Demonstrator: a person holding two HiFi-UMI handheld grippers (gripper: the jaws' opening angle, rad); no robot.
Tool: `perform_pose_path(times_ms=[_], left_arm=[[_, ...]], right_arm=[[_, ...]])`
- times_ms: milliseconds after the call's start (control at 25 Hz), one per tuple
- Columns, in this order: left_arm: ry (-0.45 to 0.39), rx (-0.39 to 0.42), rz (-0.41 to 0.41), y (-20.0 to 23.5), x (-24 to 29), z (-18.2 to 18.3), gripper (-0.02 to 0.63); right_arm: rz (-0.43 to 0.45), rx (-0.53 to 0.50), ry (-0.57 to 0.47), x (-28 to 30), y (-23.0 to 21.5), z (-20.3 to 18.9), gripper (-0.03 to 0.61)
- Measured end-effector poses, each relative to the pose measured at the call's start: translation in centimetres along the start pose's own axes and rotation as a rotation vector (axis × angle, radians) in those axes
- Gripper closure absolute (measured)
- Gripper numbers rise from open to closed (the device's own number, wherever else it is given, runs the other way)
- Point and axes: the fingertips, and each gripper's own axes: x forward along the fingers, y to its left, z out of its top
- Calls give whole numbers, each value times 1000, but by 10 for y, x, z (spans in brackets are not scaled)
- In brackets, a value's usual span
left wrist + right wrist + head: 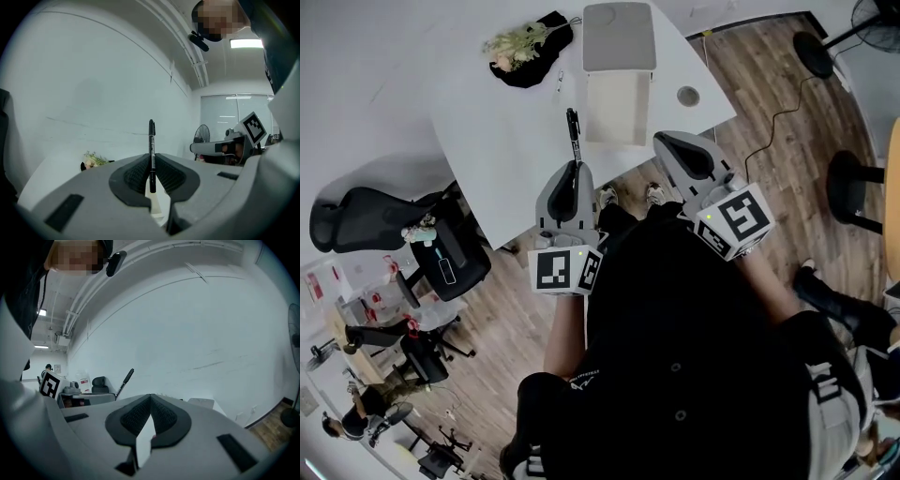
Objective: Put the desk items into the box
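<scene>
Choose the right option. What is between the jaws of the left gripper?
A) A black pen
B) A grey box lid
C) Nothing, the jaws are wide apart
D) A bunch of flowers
A: in the left gripper view, the left gripper has its jaws closed on a black pen, which stands upright between them with its top above the jaws.

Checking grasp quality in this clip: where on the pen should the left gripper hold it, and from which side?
Probably mid-barrel, coming square to its length, with the fingers closing across the thin round shaft. Here the left gripper pinches the pen near one end, so most of it sticks out beyond the fingers and could likely pivot.
</scene>
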Motion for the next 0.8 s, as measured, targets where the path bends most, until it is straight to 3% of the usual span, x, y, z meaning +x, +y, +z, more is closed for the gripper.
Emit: perform_pose_path(times_ms=[800], left_arm=[[113,4,-253,12,82,-20,569]], right_arm=[[-315,54,-4,-8,-22,-6,580]])
